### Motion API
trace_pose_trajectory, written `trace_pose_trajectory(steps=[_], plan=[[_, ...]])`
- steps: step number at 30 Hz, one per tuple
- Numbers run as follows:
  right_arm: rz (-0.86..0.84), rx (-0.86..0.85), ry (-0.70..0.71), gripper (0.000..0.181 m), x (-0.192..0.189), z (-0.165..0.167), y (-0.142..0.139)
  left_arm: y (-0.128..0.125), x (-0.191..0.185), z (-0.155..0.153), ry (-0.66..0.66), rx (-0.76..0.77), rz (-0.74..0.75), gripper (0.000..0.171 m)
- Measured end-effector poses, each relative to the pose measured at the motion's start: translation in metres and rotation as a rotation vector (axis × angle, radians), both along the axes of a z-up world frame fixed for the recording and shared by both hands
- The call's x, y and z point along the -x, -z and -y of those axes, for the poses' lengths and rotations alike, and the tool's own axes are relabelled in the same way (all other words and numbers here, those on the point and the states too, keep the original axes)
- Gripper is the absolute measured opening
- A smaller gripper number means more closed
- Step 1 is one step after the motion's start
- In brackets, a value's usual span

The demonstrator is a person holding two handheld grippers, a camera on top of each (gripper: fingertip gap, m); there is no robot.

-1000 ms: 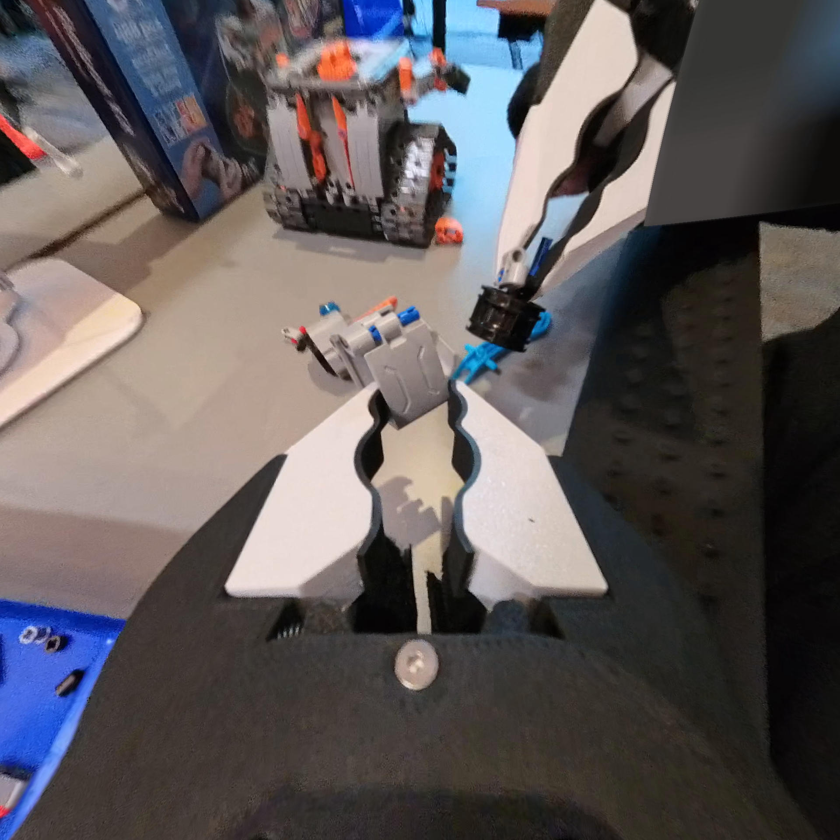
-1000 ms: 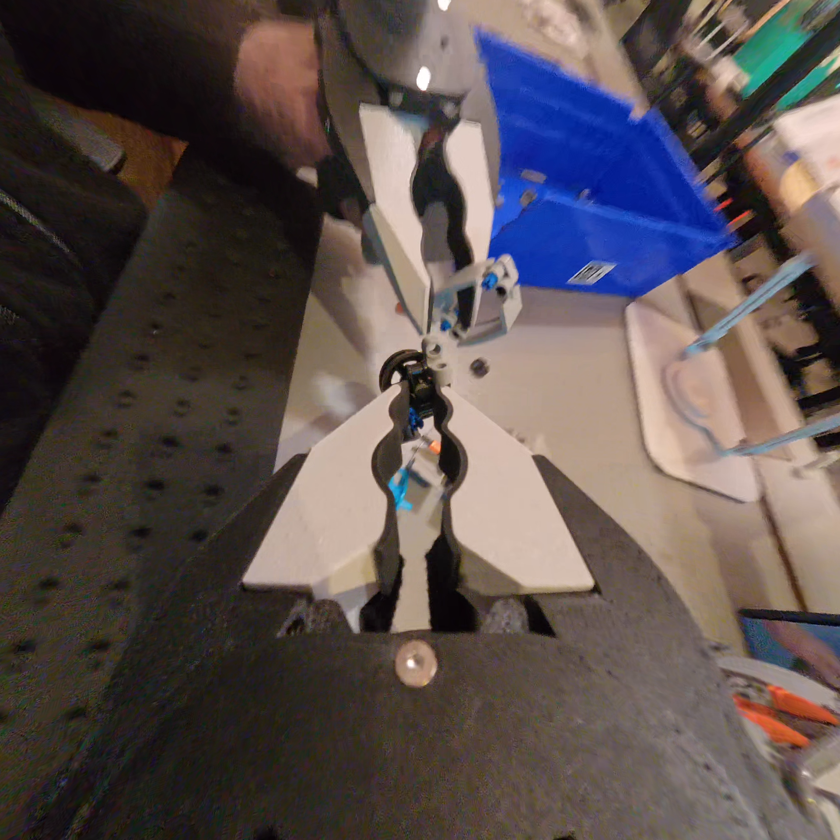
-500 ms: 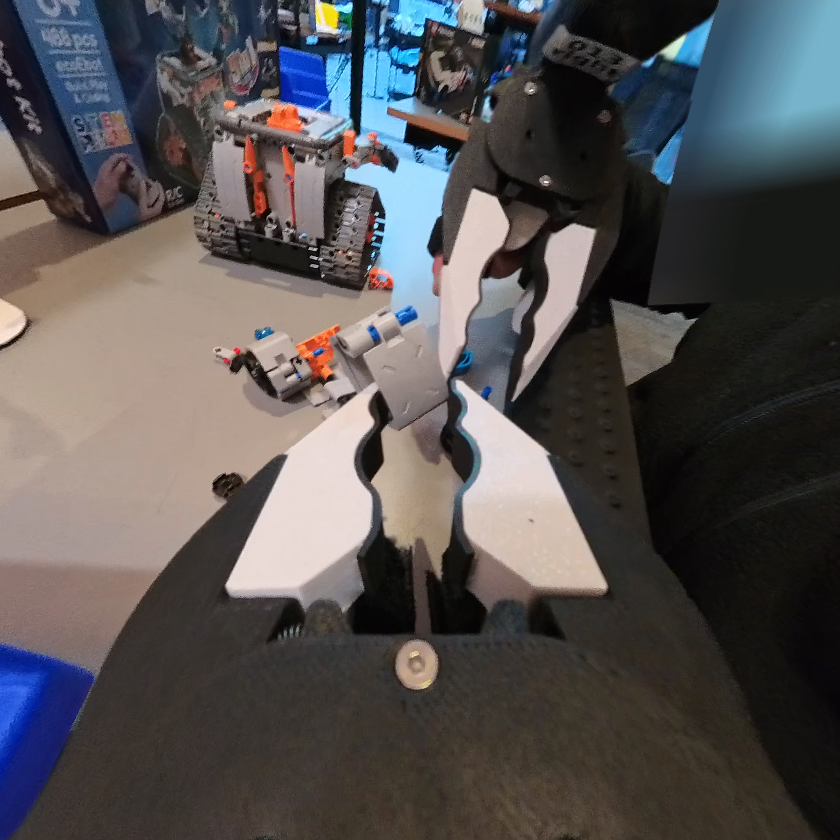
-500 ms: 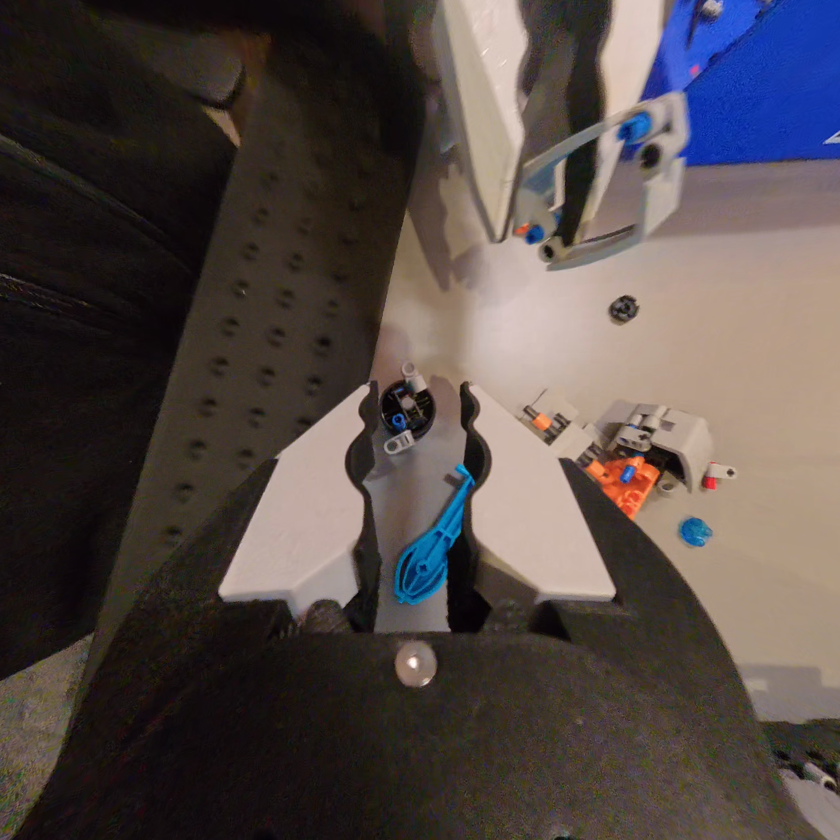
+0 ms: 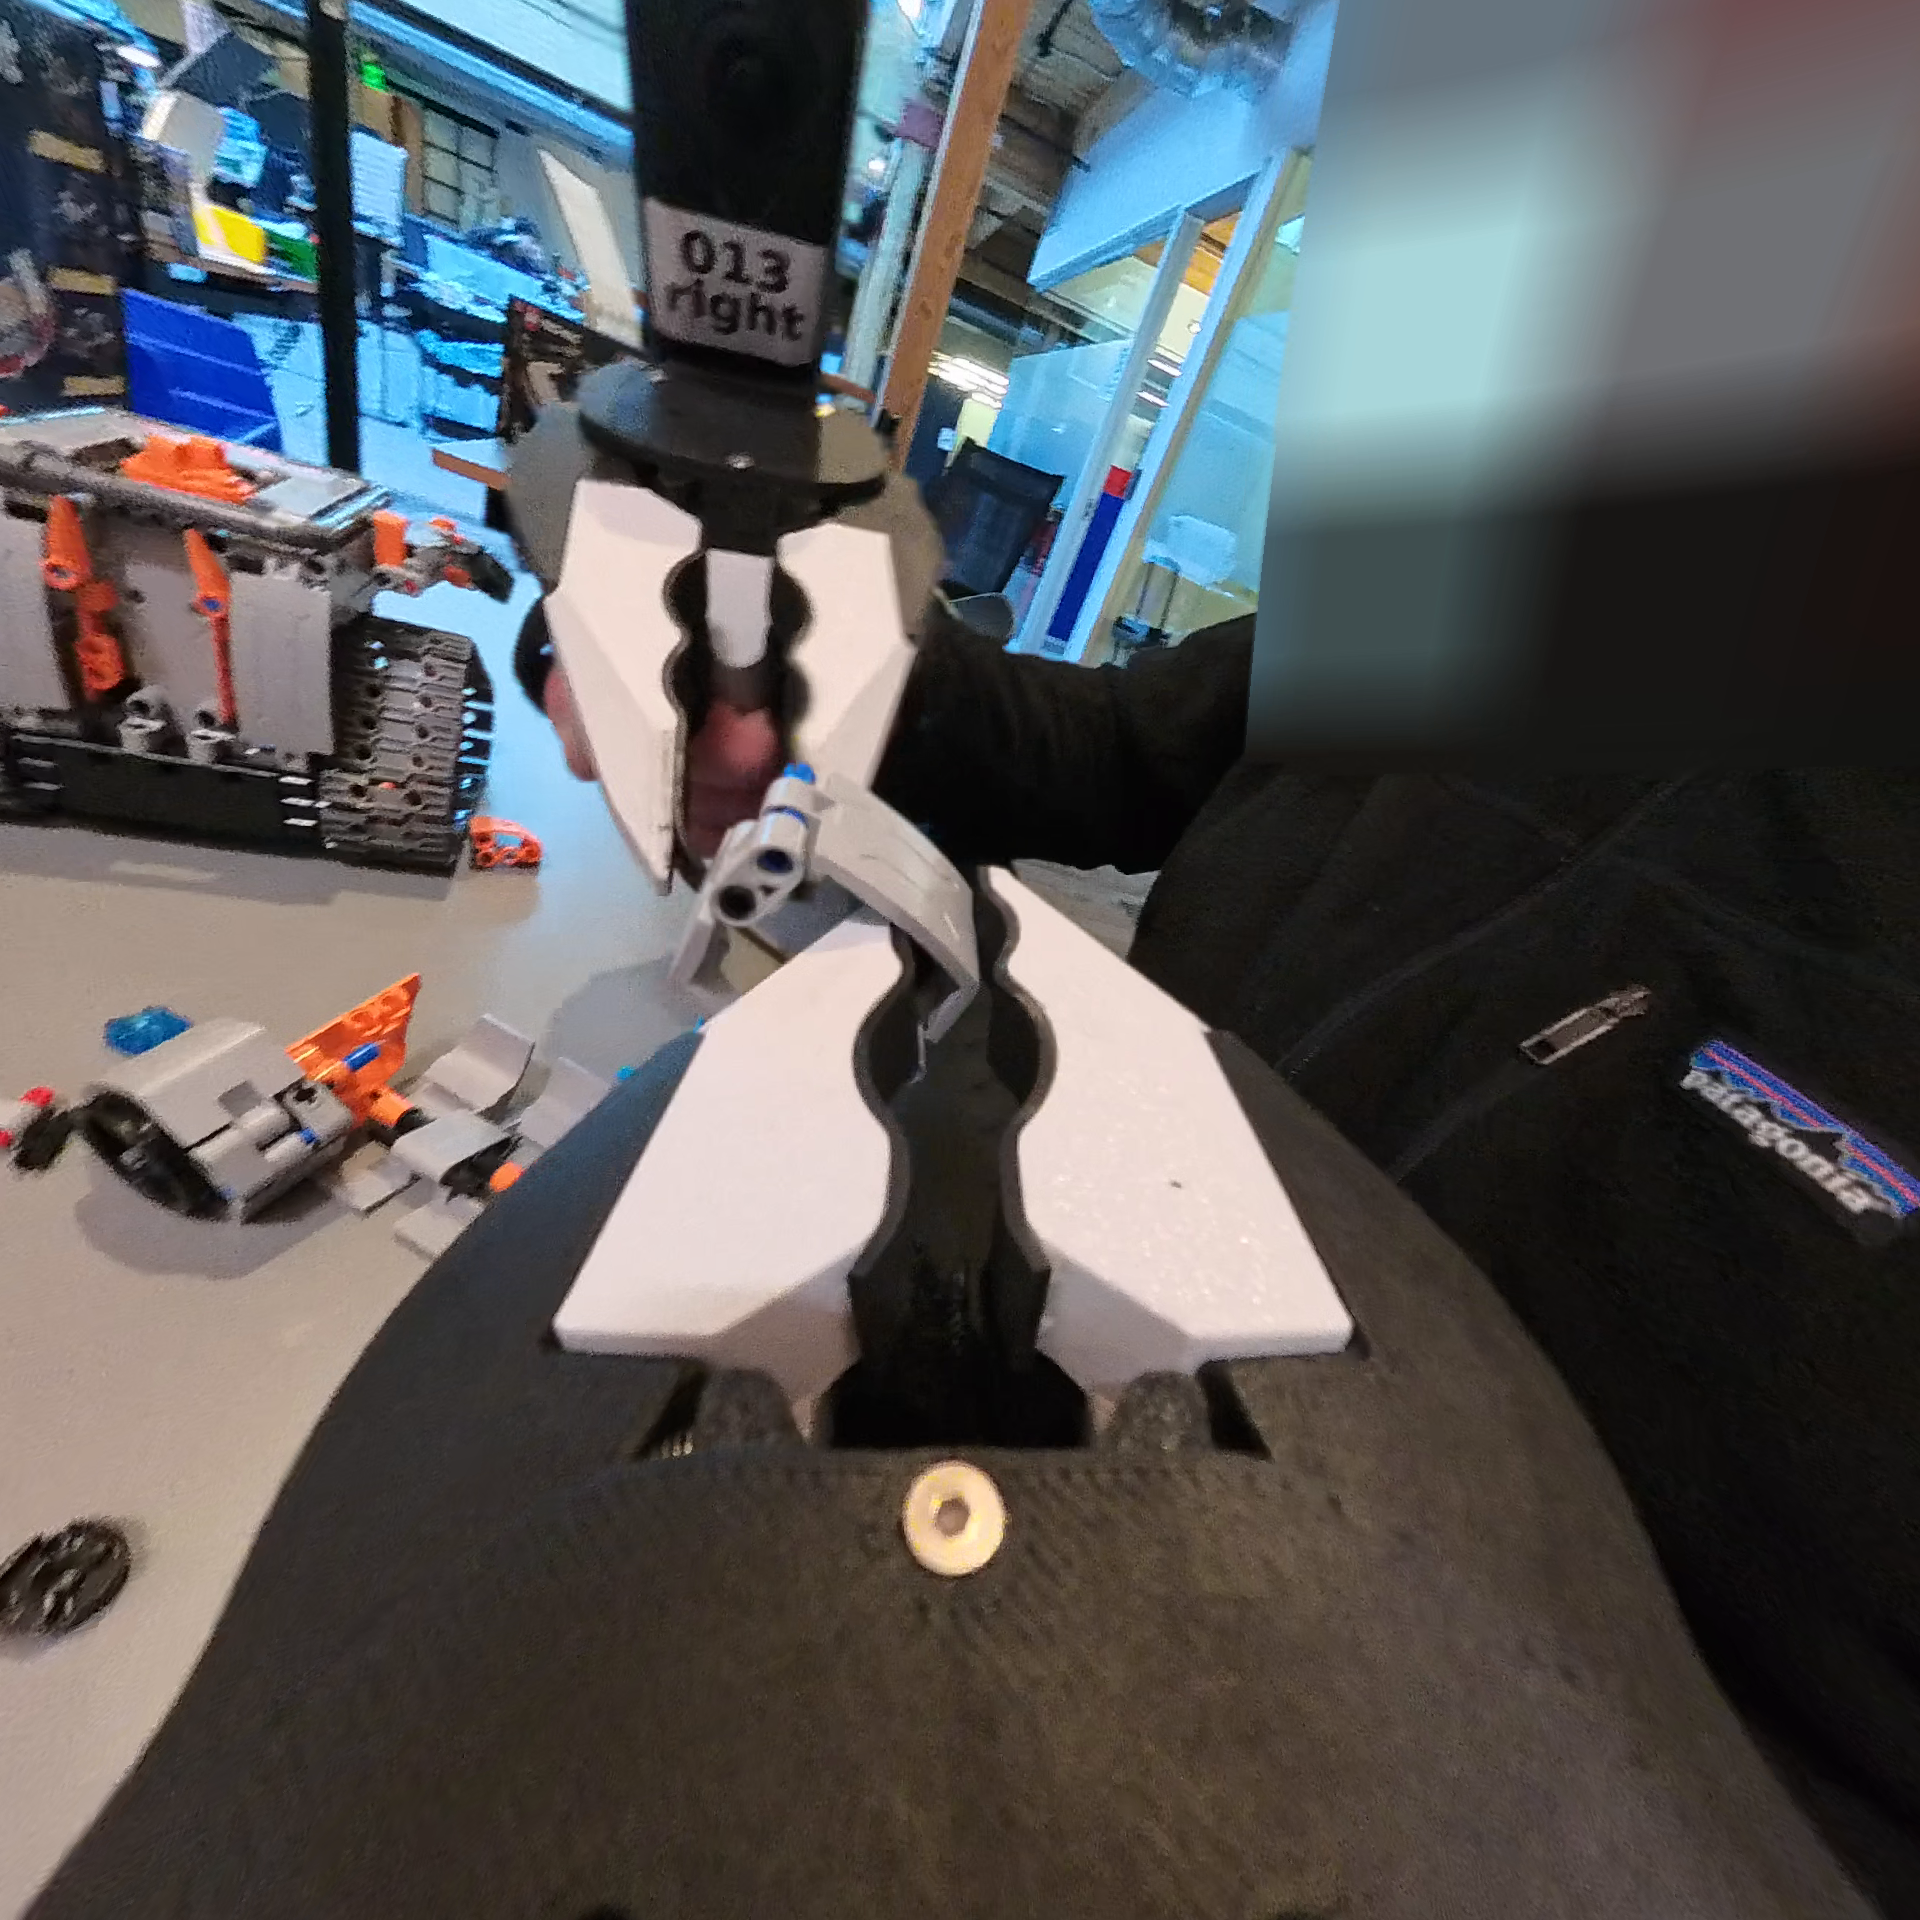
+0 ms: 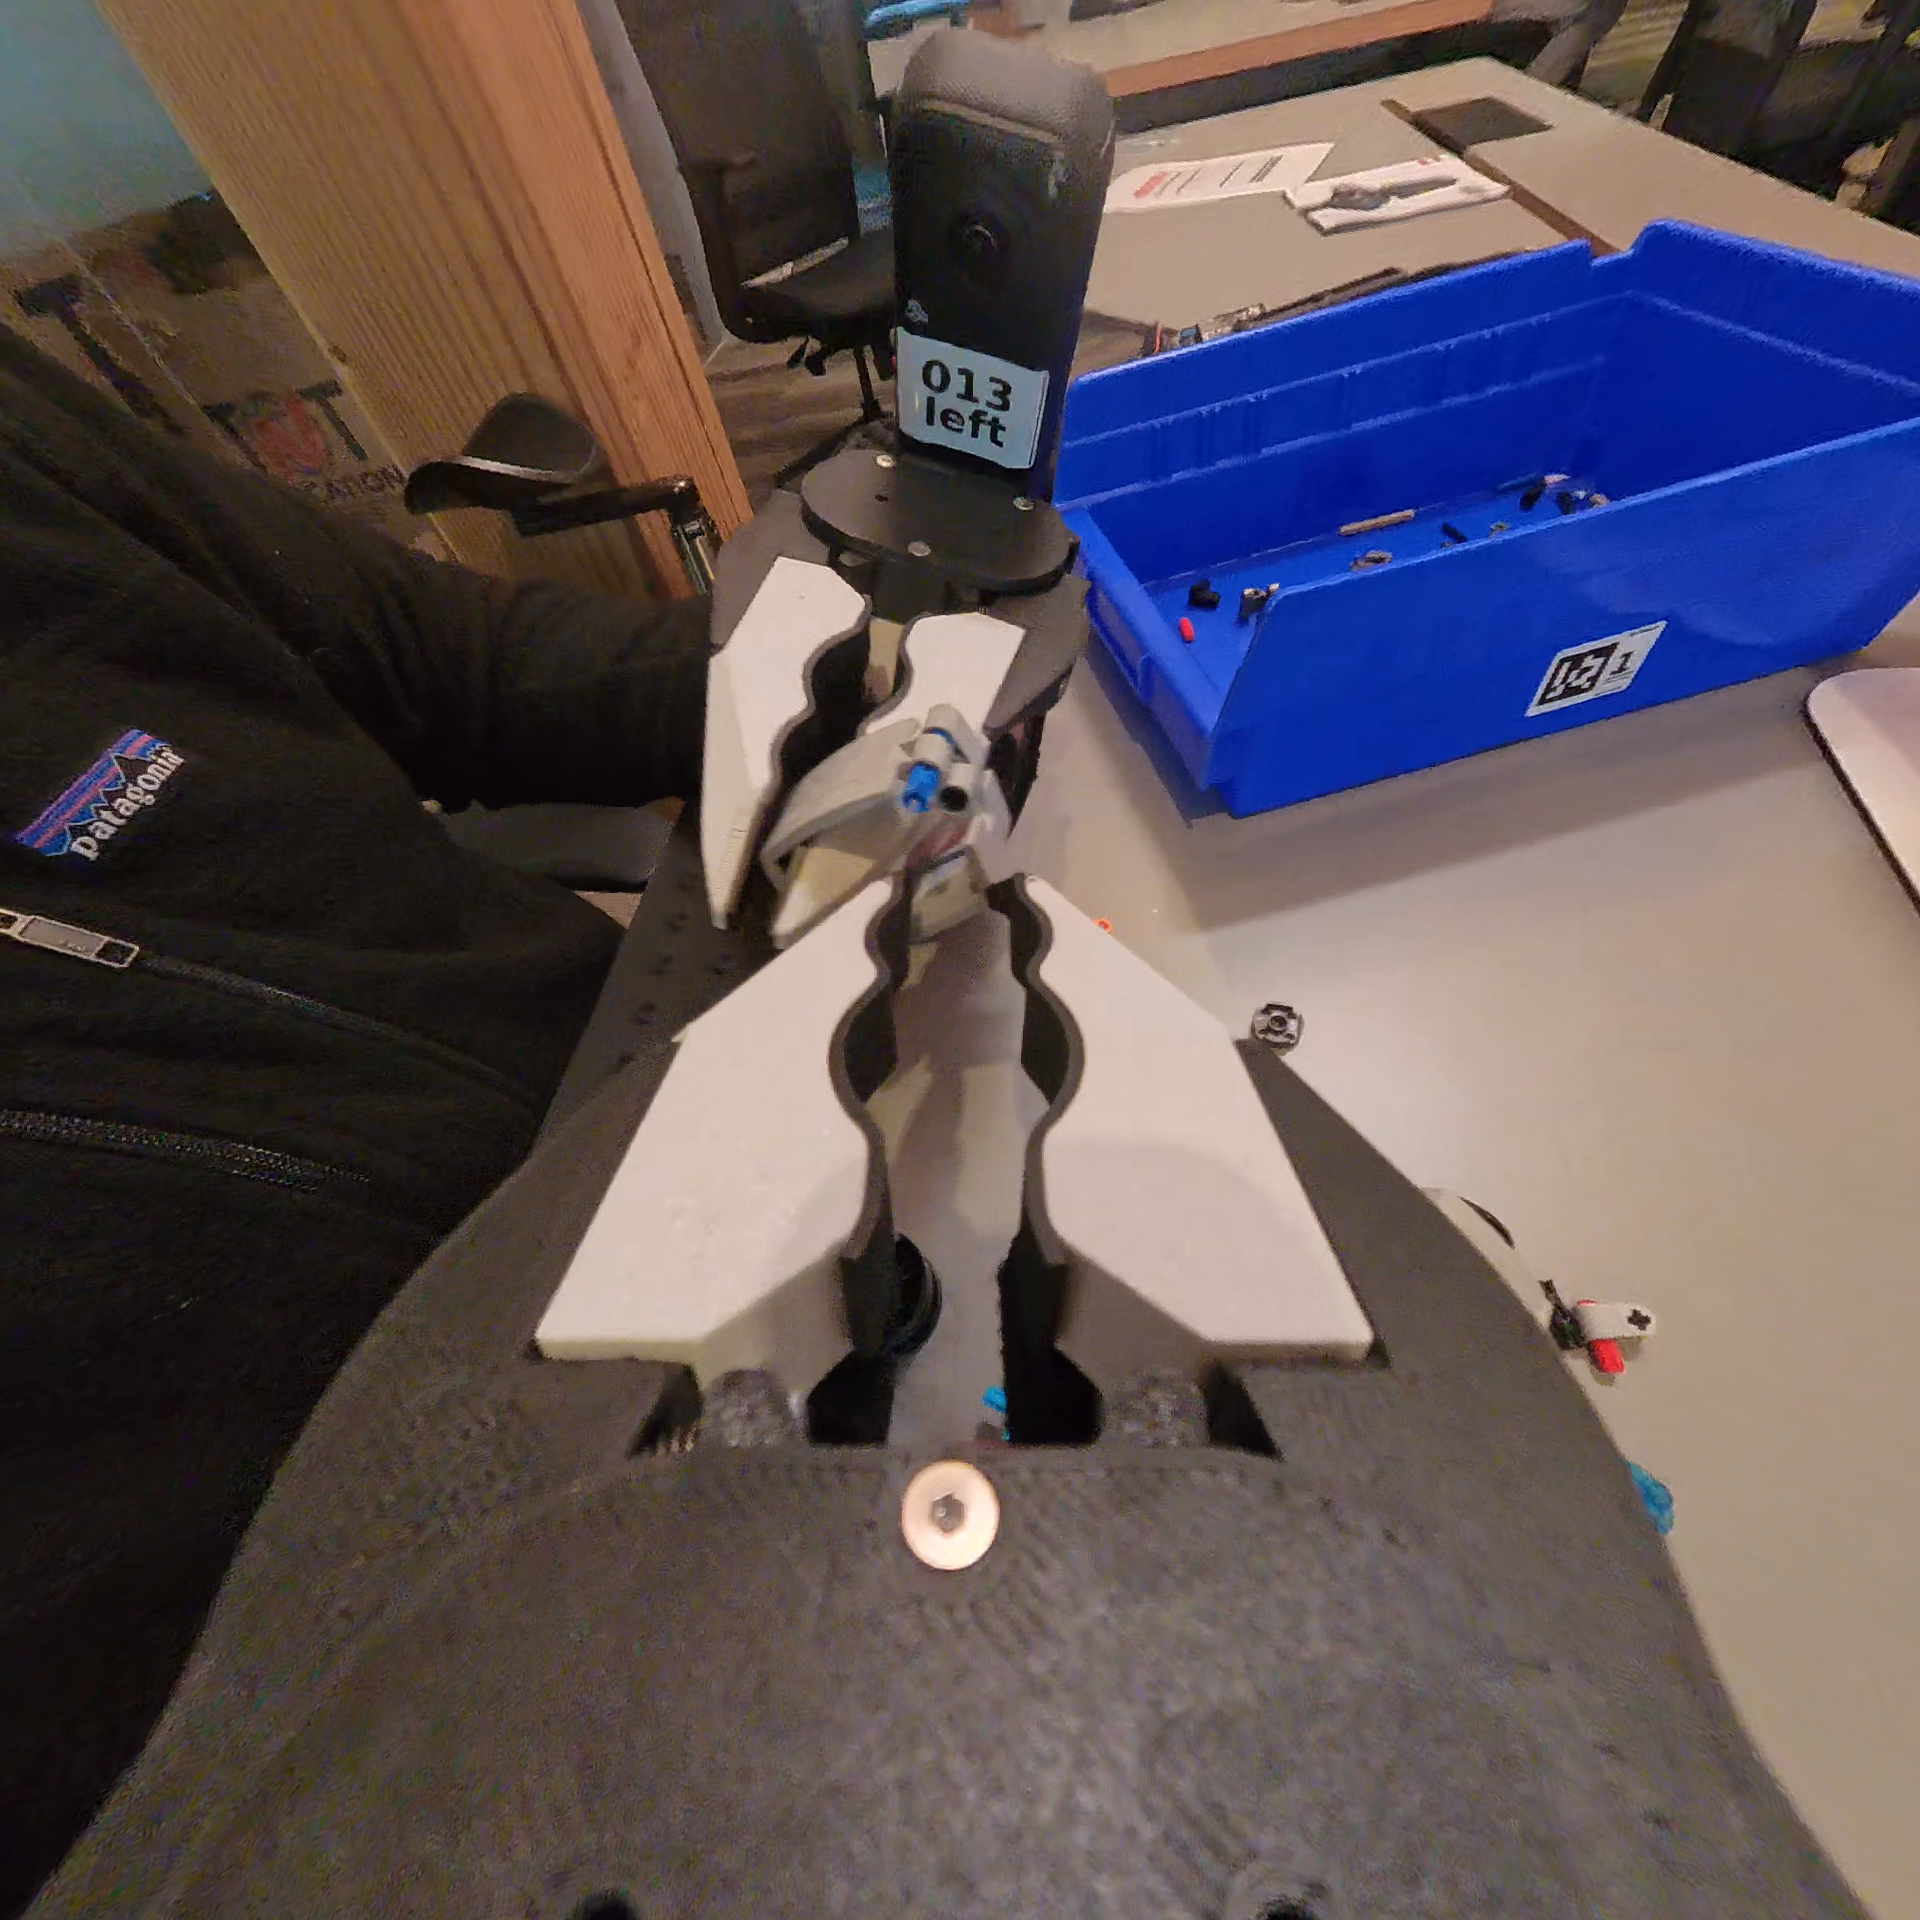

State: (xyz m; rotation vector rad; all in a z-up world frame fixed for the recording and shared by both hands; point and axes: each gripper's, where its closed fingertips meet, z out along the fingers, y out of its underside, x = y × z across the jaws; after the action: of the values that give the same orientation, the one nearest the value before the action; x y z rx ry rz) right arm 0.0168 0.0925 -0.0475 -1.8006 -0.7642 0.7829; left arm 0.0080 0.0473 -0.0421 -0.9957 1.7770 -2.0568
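Left claw (image 5: 940, 940) pinches grey panel piece (image 5: 894, 862).

Even, soft indoor light falls from overhead, brightest across the pale tabletop (image 6: 1455, 1039), where loose toy parts cast only faint, short shadows. In the left wrist view a cool blue cast hangs over the workshop behind the tracked toy vehicle (image 5: 239, 665), which is smeared by motion blur, as is the background beyond it. The right wrist view is sharper and warmer; the blue bin (image 6: 1507, 540) reads crisply. Wide-angle distortion bends lines toward the edges of both views. A blurred patch covers the upper right corner of the left wrist view.
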Motion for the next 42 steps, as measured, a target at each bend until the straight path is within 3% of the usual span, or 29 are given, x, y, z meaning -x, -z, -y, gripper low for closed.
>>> trace_pose_trajectory(steps=[1, 7, 9, 13, 18, 21, 24, 28, 30, 32, 36, 39, 42], plan=[[-0.019, 0.000, 0.004, 0.009, -0.002, 0.000, -0.001, -0.002, 0.001, 0.001, 0.007, 0.002, 0.010, 0.004], [-0.017, -0.054, 0.024, 0.025, 0.003, 0.000, -0.005, -0.007, 0.000, 0.011, 0.014, -0.084, 0.085, 0.004], [0.003, -0.125, 0.034, 0.006, 0.008, 0.000, -0.008, -0.003, -0.004, 0.013, -0.001, -0.128, 0.086, 0.004], [0.222, -0.284, 0.150, 0.000, -0.002, -0.006, -0.007, -0.004, -0.009, 0.008, -0.052, -0.144, 0.096, 0.005], [0.546, -0.425, 0.381, 0.000, -0.034, -0.019, -0.011, 0.002, -0.025, -0.033, -0.374, -0.294, 0.085, 0.038], [0.815, -0.532, 0.469, 0.000, -0.045, -0.024, -0.010, -0.001, -0.031, -0.040, -0.502, -0.374, 0.065, 0.054], [0.968, -0.613, 0.521, 0.000, -0.044, -0.024, -0.014, 0.003, -0.042, -0.045, -0.611, -0.457, -0.007, 0.041], [1.071, -0.683, 0.568, 0.000, -0.044, -0.020, -0.021, 0.012, -0.050, -0.043, -0.634, -0.474, -0.052, 0.027], [1.025, -0.690, 0.506, 0.000, -0.040, -0.017, -0.020, 0.014, -0.048, -0.041, -0.593, -0.474, -0.058, 0.025], [0.845, -0.624, 0.405, 0.006, -0.034, -0.013, -0.019, 0.012, -0.042, -0.035, -0.521, -0.499, -0.016, 0.024], [0.594, -0.448, 0.161, 0.034, -0.022, 0.005, -0.013, 0.017, -0.031, -0.019, -0.340, -0.628, 0.029, 0.024], [0.457, -0.319, -0.007, 0.032, -0.008, 0.020, -0.004, 0.017, -0.023, -0.001, -0.195, -0.633, 0.069, 0.024], [0.430, -0.283, -0.097, 0.026, -0.001, 0.031, 0.006, 0.019, -0.021, 0.007, -0.117, -0.635, 0.091, 0.024]])
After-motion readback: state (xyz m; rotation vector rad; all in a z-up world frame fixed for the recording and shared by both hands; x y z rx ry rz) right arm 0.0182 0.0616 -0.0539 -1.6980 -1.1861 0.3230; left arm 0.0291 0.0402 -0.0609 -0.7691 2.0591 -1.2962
